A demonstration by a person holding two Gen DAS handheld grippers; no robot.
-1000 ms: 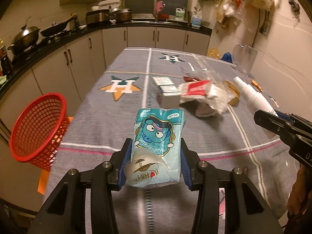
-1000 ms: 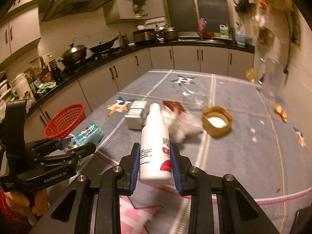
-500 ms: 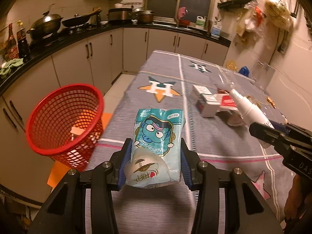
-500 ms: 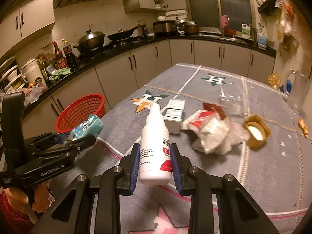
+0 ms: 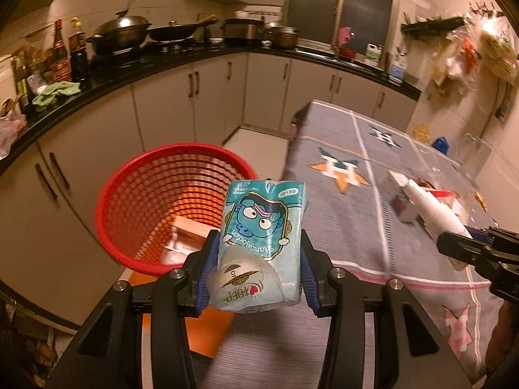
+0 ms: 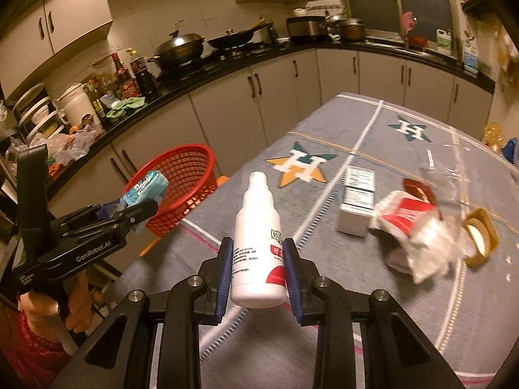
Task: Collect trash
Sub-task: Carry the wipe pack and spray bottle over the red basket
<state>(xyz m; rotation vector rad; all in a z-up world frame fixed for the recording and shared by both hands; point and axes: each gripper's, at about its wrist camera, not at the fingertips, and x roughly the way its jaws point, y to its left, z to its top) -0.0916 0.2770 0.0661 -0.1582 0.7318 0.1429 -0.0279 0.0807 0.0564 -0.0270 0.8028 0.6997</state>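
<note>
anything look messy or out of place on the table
Yes: a crumpled red-and-white wrapper lies in a heap beside a small box, with a yellow lid loose next to it. Nothing looks spilled.

A lidded wok [image 6: 179,45] and a dark frying pan [image 6: 231,38] sit on the stove at eleven o'clock; sauce bottles [image 6: 127,74] and a green cloth [image 6: 126,107] stand toward nine o'clock.
</note>
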